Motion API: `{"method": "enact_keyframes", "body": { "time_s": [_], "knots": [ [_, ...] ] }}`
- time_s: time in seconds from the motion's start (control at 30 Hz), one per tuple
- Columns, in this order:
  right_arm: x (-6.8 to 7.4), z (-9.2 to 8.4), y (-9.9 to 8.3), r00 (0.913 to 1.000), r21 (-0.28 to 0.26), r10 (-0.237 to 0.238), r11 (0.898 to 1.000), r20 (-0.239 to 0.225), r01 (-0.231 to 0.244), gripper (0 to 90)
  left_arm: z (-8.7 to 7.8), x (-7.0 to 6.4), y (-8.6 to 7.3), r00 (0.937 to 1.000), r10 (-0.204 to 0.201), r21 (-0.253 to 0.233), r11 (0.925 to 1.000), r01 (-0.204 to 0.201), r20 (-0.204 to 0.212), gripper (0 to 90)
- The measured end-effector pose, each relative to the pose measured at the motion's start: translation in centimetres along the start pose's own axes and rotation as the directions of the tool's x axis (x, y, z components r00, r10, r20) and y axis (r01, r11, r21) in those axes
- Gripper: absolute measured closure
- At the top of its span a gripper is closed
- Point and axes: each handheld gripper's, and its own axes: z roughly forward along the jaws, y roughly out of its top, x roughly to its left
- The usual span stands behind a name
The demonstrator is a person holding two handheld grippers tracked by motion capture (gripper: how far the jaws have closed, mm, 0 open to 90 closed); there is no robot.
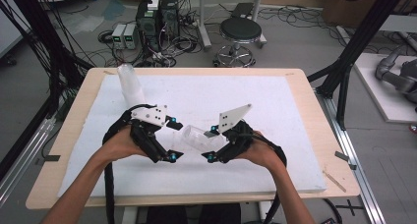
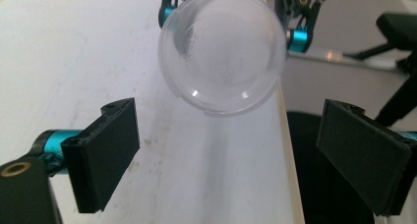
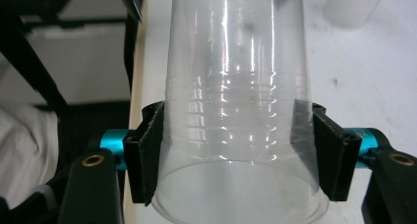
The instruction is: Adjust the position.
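Clearly, the right gripper (image 3: pixel 236 150) pinched a clear plastic cup (image 3: pixel 238 111) near its open rim, one black jaw pressed against each side of the wall, which looked slightly squeezed. In the high view that gripper (image 1: pixel 212 143) held the cup (image 1: pixel 196 137) lying sideways above the white foam sheet (image 1: pixel 275 135), its closed bottom pointing toward the left gripper (image 1: pixel 174 140). The left gripper (image 2: pixel 226 155) was spread wide, gripping nothing; its two jaws stood well apart, and the round bottom of the cup (image 2: pixel 223 49) hung ahead of them and between their lines, not touching either. A hand (image 1: pixel 120 143) held the left gripper and another hand (image 1: pixel 265 153) the right, both forearms coming in from the near edge of the table (image 1: pixel 314 94). Beyond the cup, toward the far left corner of the foam sheet, a stack of frosted cups (image 1: pixel 130 84) stood leaning a little. Behind the table, a black stool (image 1: pixel 240 32) stood on the floor among cables.
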Motion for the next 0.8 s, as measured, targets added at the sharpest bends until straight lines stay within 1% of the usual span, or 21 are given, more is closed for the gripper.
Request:
{"method": "enact_keyframes", "body": {
  "time_s": [0.03,0.1,0.13,0.17,0.2,0.3,0.37,0.4,0.43,0.5,0.57,0.6,0.67,0.7,0.73,0.77,0.8],
  "knots": [
    [0.0,0.0,0.2,0.9999,0.048,-0.007,0.999,0.009,0.006,32.0,0.0,0.0,0.1,1.0000,0.003,0.025,0.9997,-0.003,-0.006,9.5],
    [-0.1,0.1,0.4,1.0000,0.099,-0.009,0.995,0.004,0.008,32.0,0.2,-0.1,0.4,0.9999,0.005,0.087,0.9962,-0.004,-0.016,9.7],
    [-0.1,0.2,0.6,0.9999,0.130,-0.011,0.991,0.001,0.011,32.0,0.2,0.0,0.5,0.9997,0.016,0.109,0.9939,-0.014,-0.017,9.9],
    [-0.1,0.2,0.7,0.9999,0.152,-0.012,0.988,0.002,0.011,32.0,0.3,0.0,0.7,0.9997,0.015,0.123,0.9923,-0.013,-0.017,10.2],
    [-0.1,0.2,0.9,0.9998,0.183,-0.019,0.983,0.002,0.018,32.0,0.4,0.0,0.8,0.9999,0.011,0.128,0.9917,-0.009,-0.013,10.8],
    [-0.1,0.2,1.3,0.9996,0.235,-0.030,0.972,-0.001,0.029,32.0,0.5,0.1,1.0,0.9998,0.017,0.166,0.9861,-0.015,-0.009,12.3],
    [-0.1,0.2,1.6,0.9994,0.263,-0.034,0.964,-0.003,0.034,32.0,0.7,0.1,1.0,0.9999,0.014,0.181,0.9835,-0.012,-0.006,12.3],
    [-0.1,0.2,1.8,0.9992,0.289,-0.039,0.956,-0.006,0.039,32.0,0.8,0.2,1.0,0.9999,0.015,0.187,0.9824,-0.014,-0.005,12.5],
    [-0.1,0.2,1.8,0.9992,0.289,-0.039,0.956,-0.006,0.039,32.0,1.0,0.2,1.0,0.9999,0.015,0.198,0.9802,-0.014,-0.003,12.5],
    [-0.2,0.2,1.9,0.9992,0.309,-0.037,0.950,-0.017,0.040,32.0,1.3,0.2,1.0,0.9997,0.021,0.218,0.9757,-0.023,0.008,12.5],
    [-0.2,0.2,2.1,0.9988,0.315,-0.045,0.948,-0.019,0.049,32.1,1.5,0.2,1.0,0.9997,0.019,0.221,0.9751,-0.022,0.017,12.5],
    [-0.2,0.2,2.1,0.9987,0.312,-0.047,0.949,-0.019,0.051,32.0,1.5,0.2,1.0,0.9995,0.023,0.230,0.9728,-0.028,0.023,12.6],
    [-0.2,0.1,2.1,0.9989,0.322,-0.044,0.946,-0.015,0.047,32.0,1.7,0.3,1.2,0.9995,0.020,0.257,0.9660,-0.025,0.023,12.7],
    [-0.2,0.0,2.1,0.9994,0.339,-0.034,0.940,-0.012,0.036,32.1,1.8,0.3,1.3,0.9995,0.023,0.272,0.9618,-0.028,0.022,12.8],
    [-0.1,0.0,2.1,0.9995,0.345,-0.028,0.938,-0.014,0.031,32.1,1.9,0.3,1.4,0.9996,0.016,0.271,0.9622,-0.022,0.022,12.8],
    [-0.1,0.1,2.1,0.9994,0.352,-0.032,0.935,-0.016,0.035,32.1,1.9,0.4,1.5,0.9994,0.022,0.279,0.9600,-0.028,0.026,12.7],
    [-0.1,0.1,2.0,0.9994,0.356,-0.030,0.934,-0.018,0.035,32.1,2.0,0.4,1.6,0.9995,0.015,0.278,0.9603,-0.022,0.027,12.8]
  ]
}}
